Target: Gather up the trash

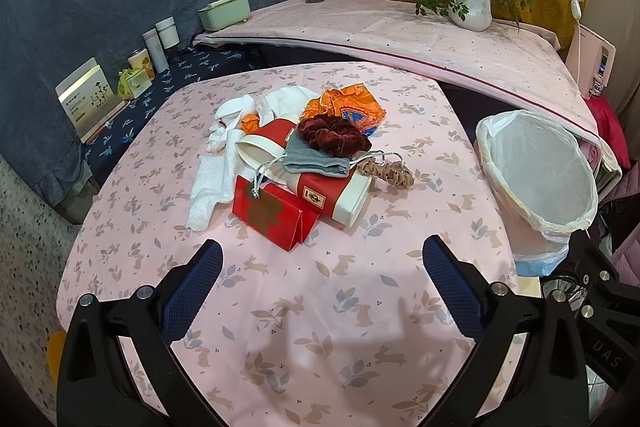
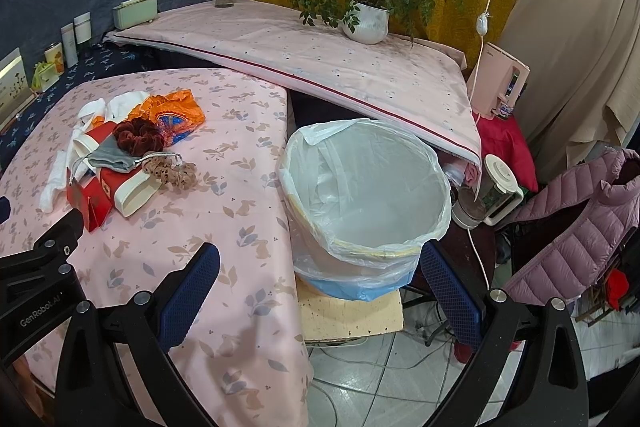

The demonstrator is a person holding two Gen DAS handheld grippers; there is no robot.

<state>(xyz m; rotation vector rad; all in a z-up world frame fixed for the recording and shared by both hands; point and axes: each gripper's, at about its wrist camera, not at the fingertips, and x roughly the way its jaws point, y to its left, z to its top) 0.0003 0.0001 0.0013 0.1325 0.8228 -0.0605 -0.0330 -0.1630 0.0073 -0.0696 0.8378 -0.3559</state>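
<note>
Lying piled: two red boxes [image 1: 276, 217], two scrunchies [image 1: 334, 133], one bin [image 2: 366, 195] (both grippers [image 1: 322, 259] [image 2: 320, 263] spread, empty).

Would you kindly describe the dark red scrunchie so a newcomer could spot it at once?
Start at the pink rabbit-print tablecloth and find the pile of clutter at its middle. The dark red scrunchie sits on top of the pile, on a grey pouch. Its deep maroon velvet ruffles distinguish it from the paler beige scrunchie lying beside it.

Even indoor light, sharp focus; faint soft shadows on tablecloth [image 1: 320, 327]; strong fisheye curvature, dark vignetted corners.
</note>
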